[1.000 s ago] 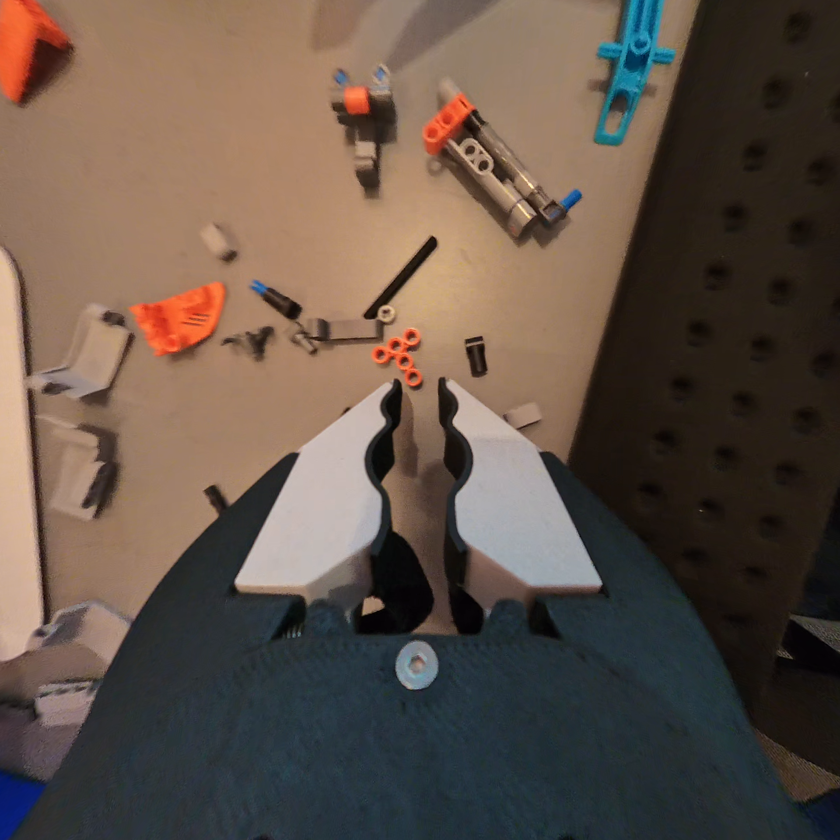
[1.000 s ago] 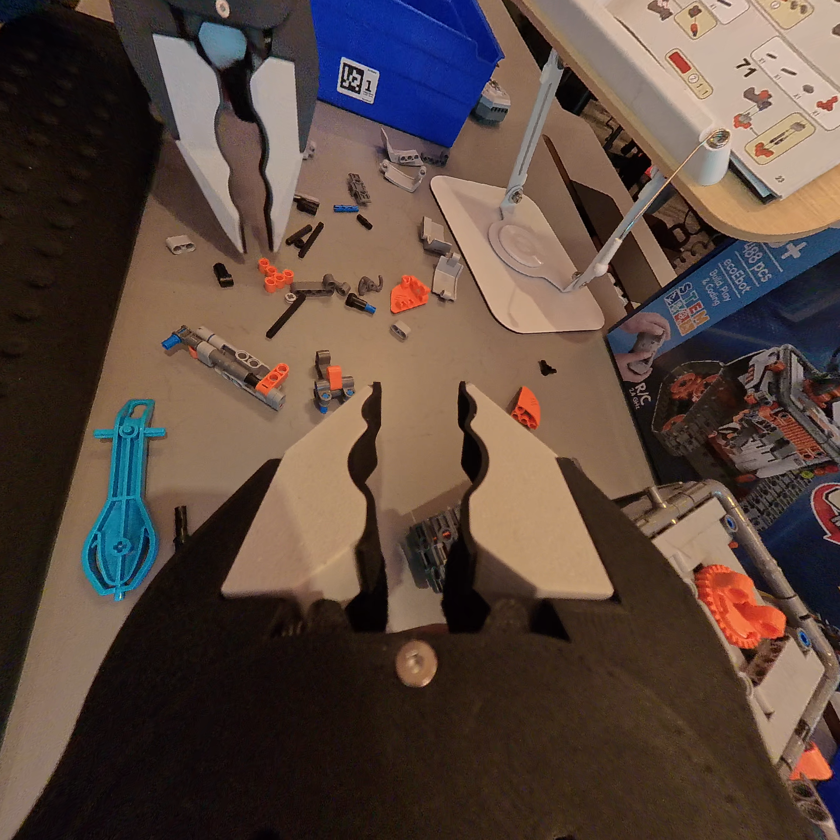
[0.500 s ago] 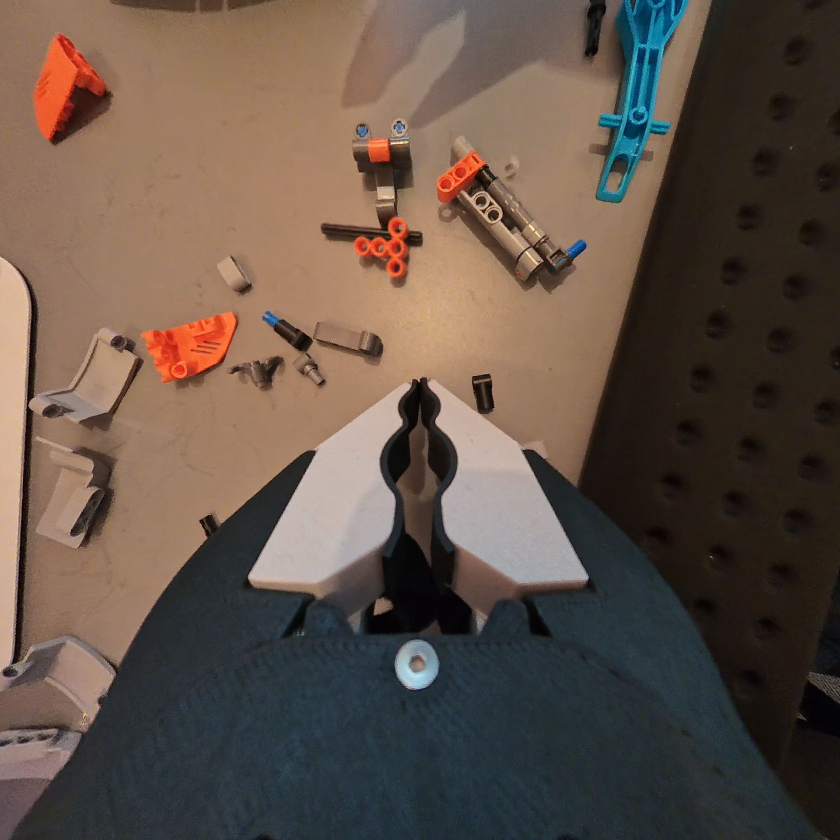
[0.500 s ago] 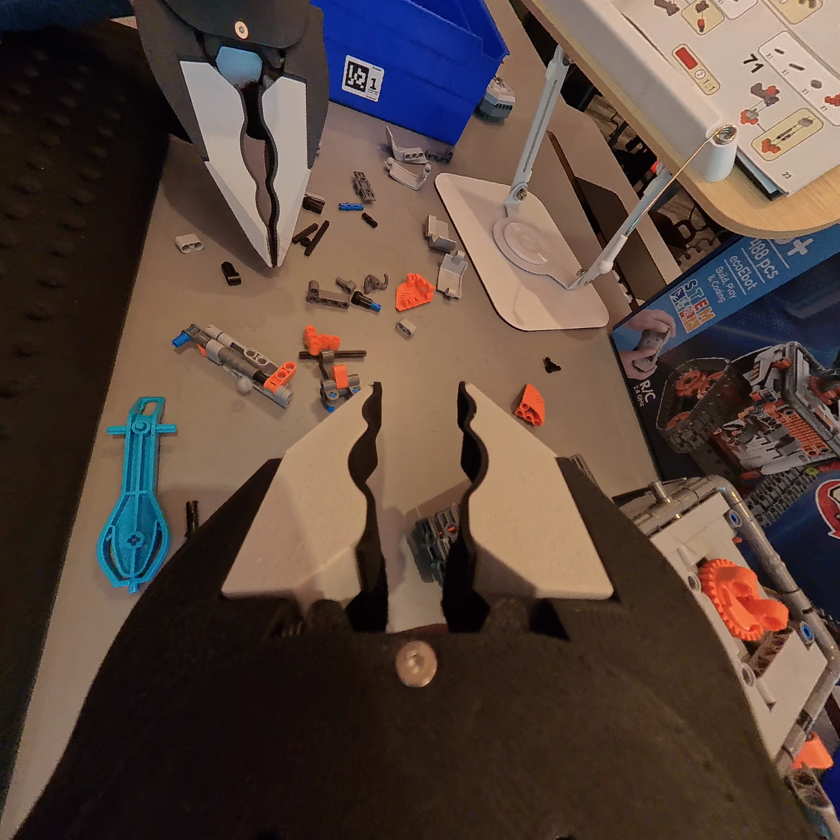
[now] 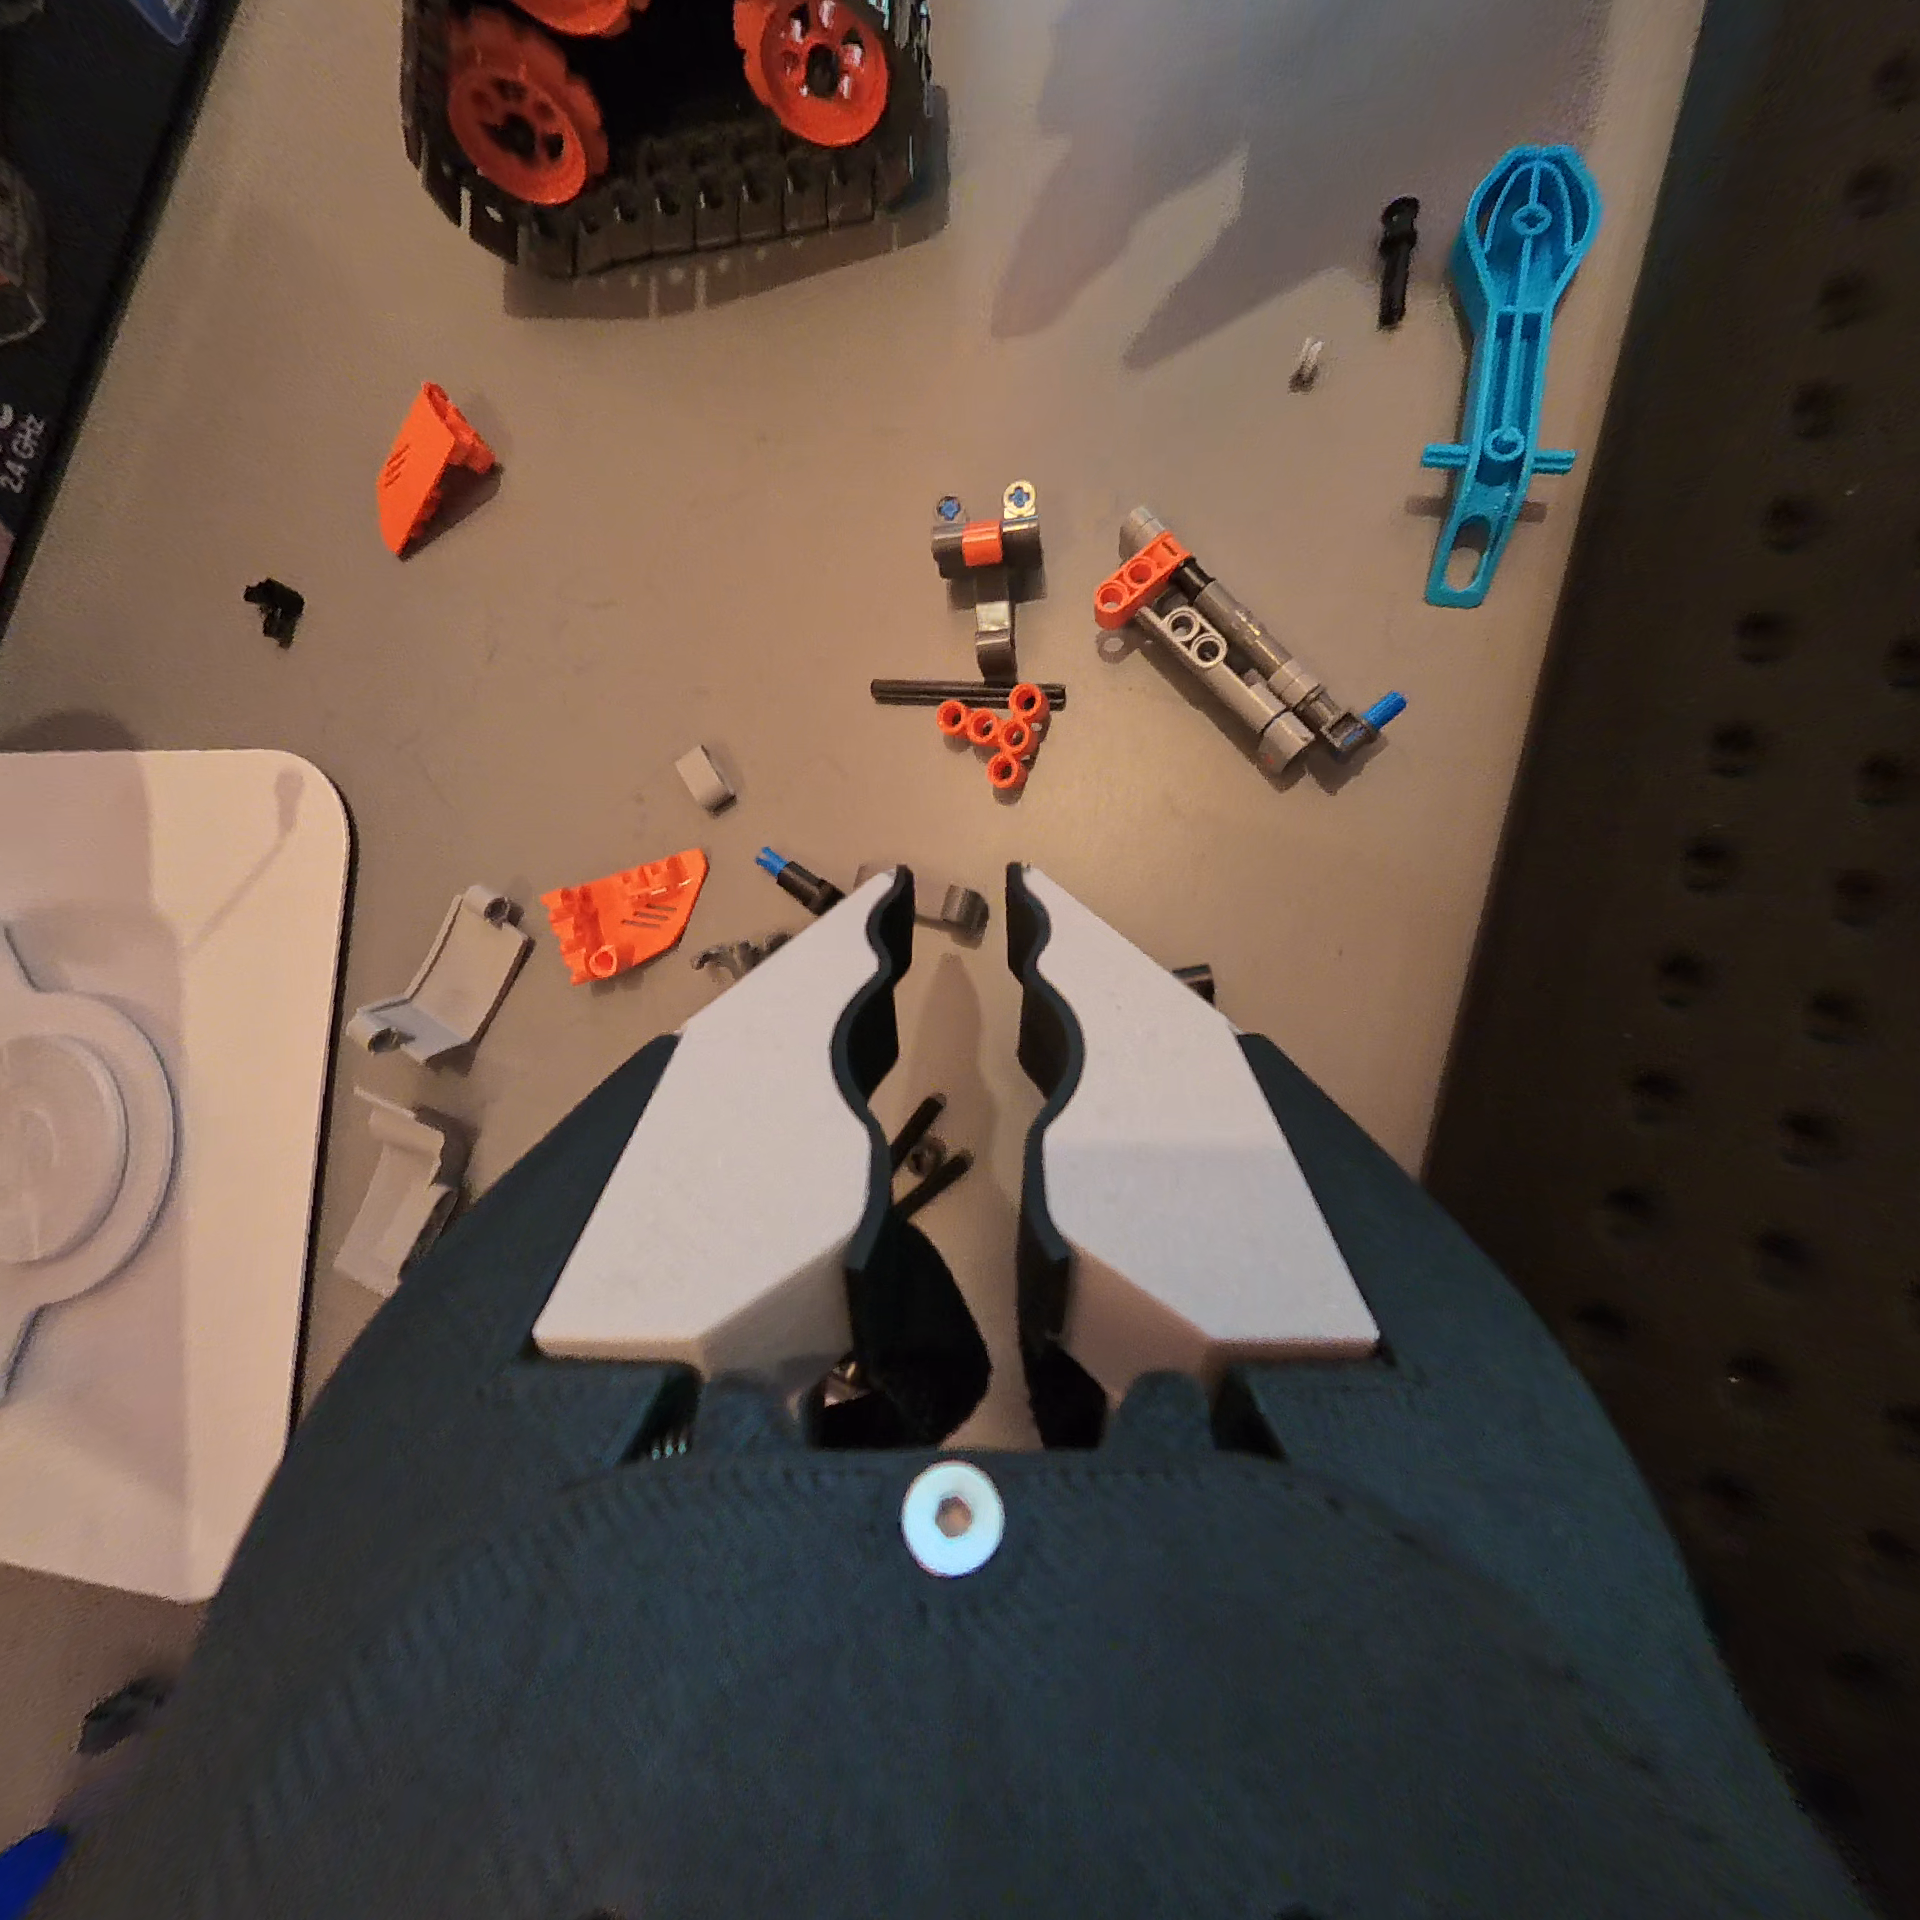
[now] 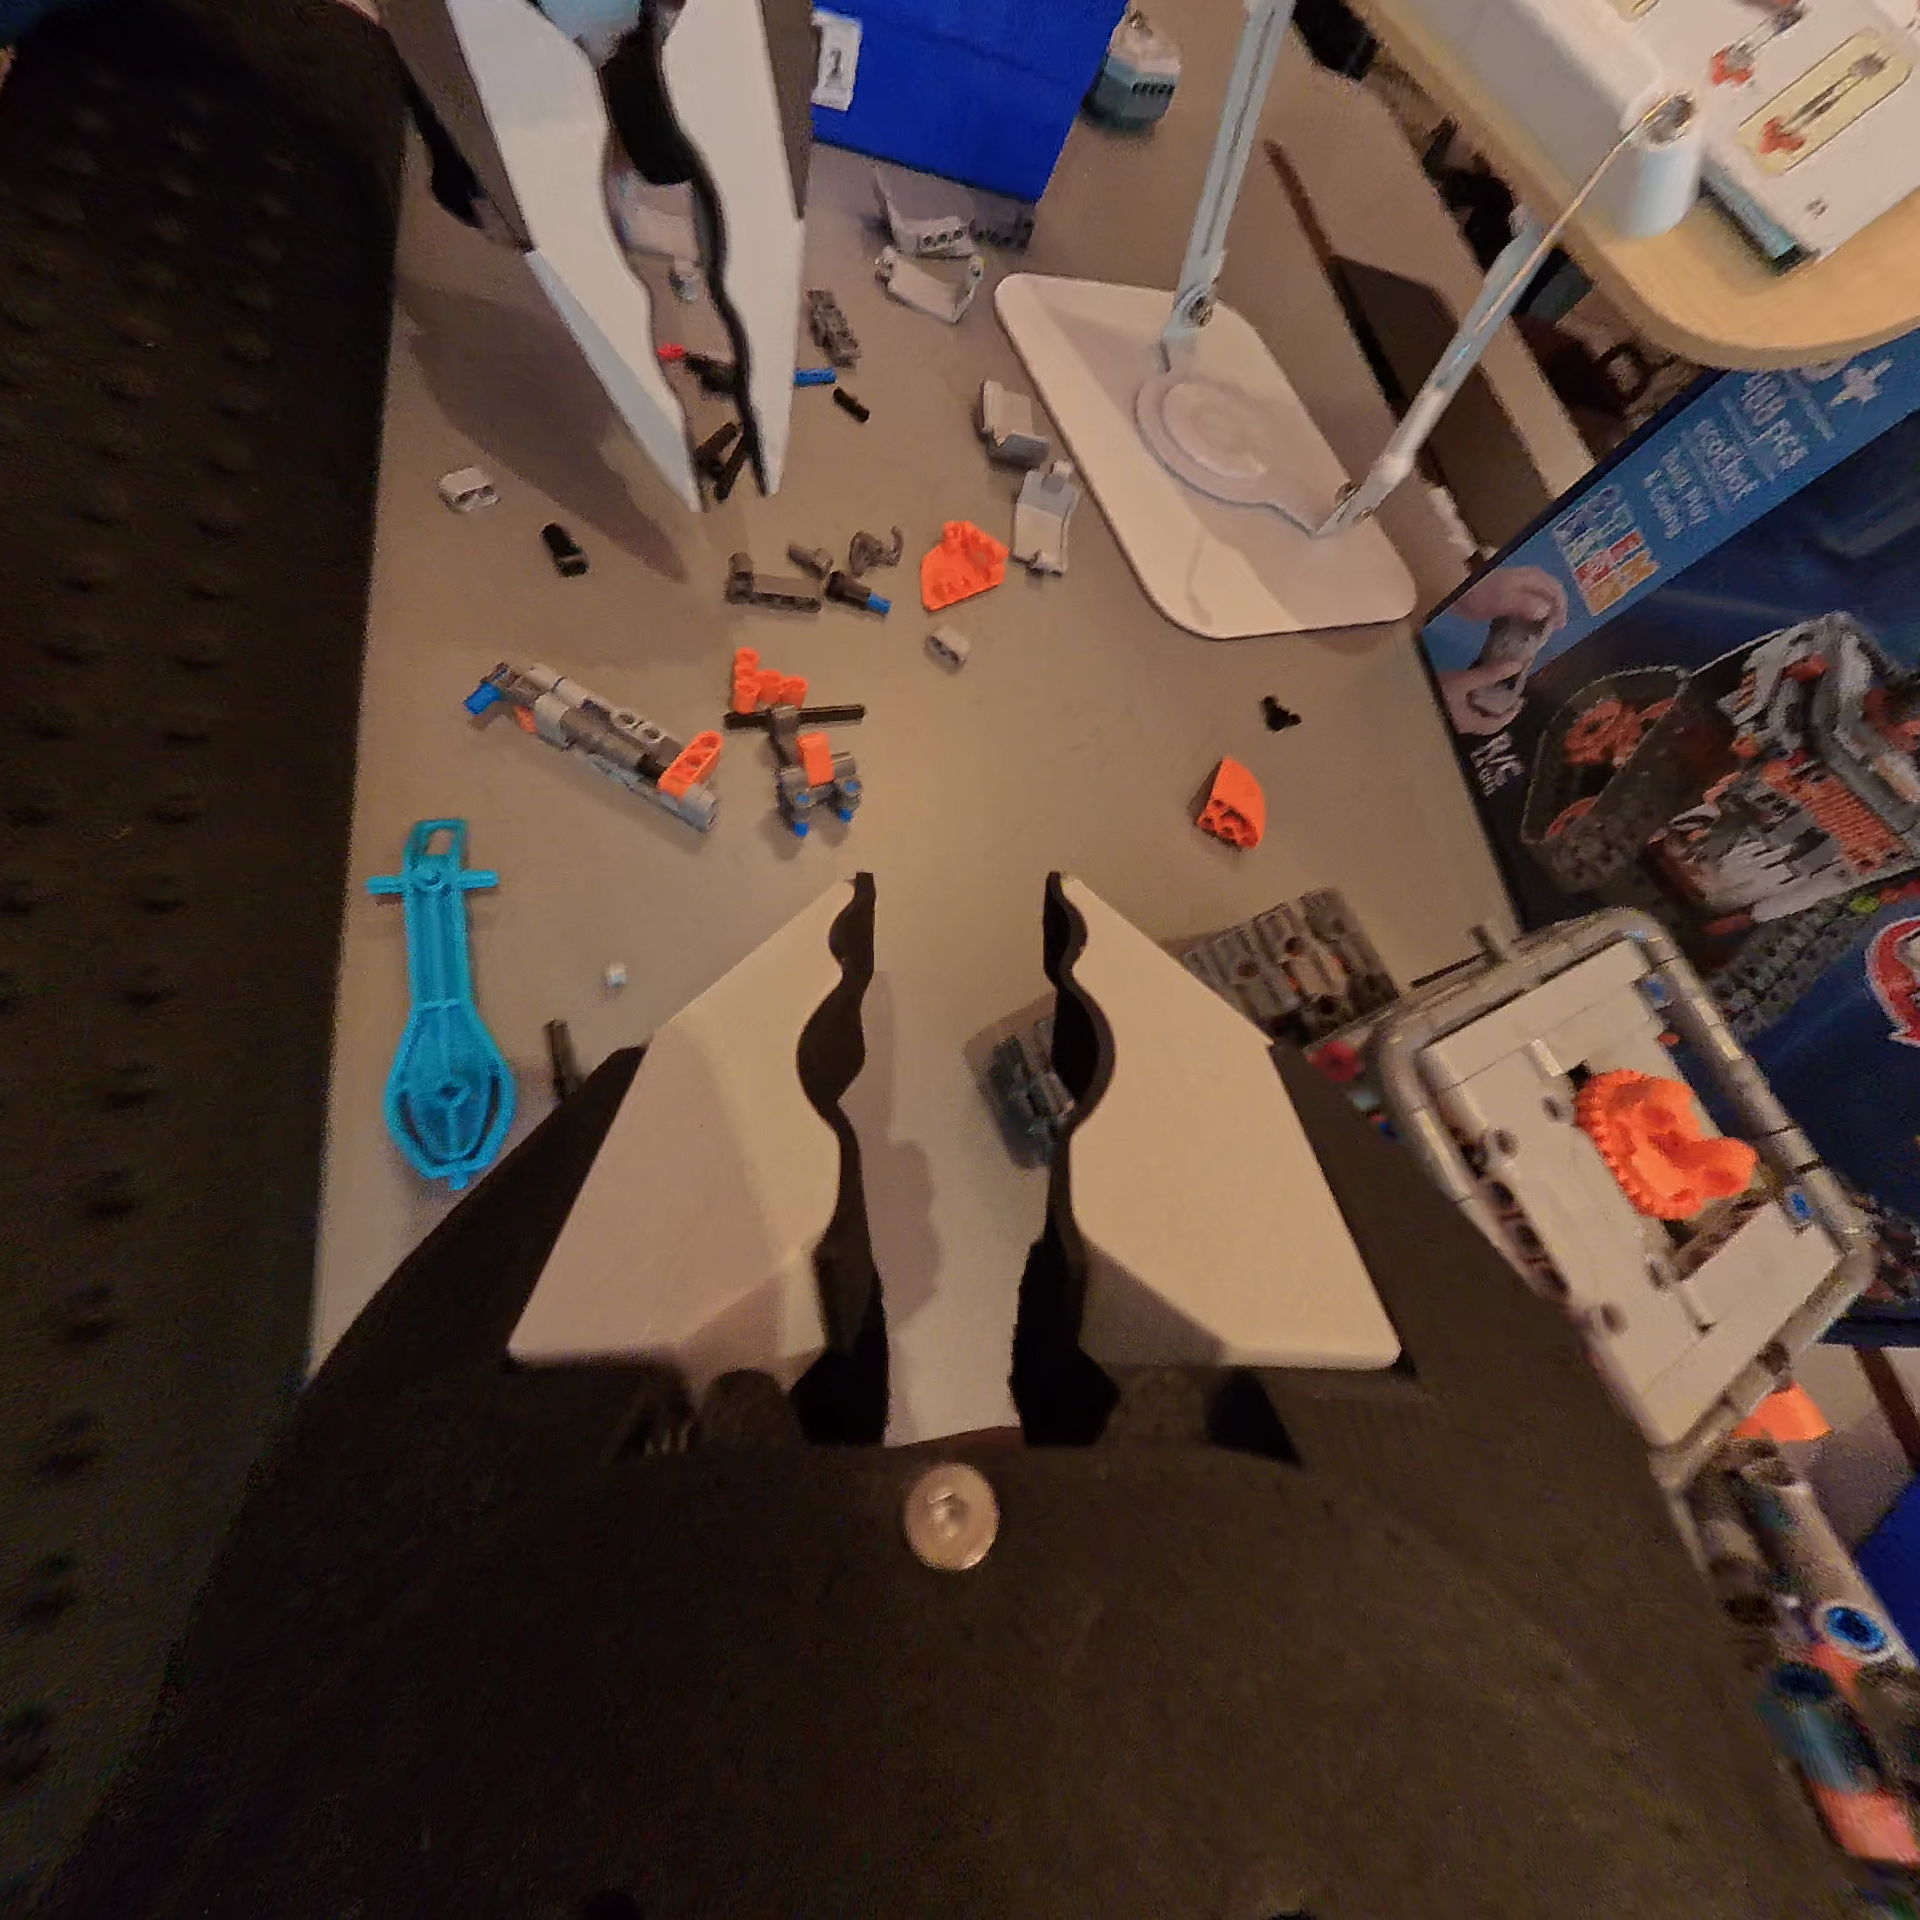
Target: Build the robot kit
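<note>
Orange connector [image 5: 992,731] beside black axle [image 5: 966,693]

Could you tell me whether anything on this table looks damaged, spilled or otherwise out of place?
Nothing looks damaged. Small building parts lie scattered loose over the grey table, among them an orange cluster of rings against a black axle and a turquoise tool by the mat's edge. Both grippers are open and empty.
</note>
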Tool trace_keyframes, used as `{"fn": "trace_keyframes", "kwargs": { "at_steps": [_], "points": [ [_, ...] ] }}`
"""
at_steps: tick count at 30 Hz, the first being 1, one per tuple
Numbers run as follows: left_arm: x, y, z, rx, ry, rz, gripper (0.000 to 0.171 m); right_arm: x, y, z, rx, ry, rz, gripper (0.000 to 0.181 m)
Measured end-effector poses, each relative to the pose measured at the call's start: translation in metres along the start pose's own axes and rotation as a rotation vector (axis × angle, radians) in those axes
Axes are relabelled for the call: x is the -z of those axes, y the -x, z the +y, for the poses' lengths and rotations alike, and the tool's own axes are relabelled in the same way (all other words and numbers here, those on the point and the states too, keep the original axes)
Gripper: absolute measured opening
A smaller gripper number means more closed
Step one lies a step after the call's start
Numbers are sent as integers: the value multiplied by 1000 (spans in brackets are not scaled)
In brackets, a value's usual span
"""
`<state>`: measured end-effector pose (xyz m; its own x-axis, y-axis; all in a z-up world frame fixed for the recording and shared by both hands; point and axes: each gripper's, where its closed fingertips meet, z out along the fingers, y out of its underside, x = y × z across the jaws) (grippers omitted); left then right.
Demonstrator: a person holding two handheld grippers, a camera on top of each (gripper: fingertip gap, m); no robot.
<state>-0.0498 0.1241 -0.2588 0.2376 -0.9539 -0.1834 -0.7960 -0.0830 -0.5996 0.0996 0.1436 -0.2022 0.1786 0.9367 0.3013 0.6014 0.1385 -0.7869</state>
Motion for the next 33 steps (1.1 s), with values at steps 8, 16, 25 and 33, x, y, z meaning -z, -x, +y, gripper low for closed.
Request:
{"fn": "trace_keyframes", "kwargs": {
  "at_steps": [8, 16, 25, 33],
  "points": [
    [-14, -3, -4, -54, 21, 23, 20, -15, 47, 23, 34, 135, -115, 31],
    [-41, -10, -3, -85, 56, 47, 15, -23, 50, 23, 16, 115, -132, 31],
    [-41, -15, -10, -111, 36, 45, 5, -22, 47, 22, 19, 101, -124, 31],
    [-33, -30, -75, -323, -40, 74, 5, 4, 35, 20, -8, 50, -64, 30]
  ]
}}
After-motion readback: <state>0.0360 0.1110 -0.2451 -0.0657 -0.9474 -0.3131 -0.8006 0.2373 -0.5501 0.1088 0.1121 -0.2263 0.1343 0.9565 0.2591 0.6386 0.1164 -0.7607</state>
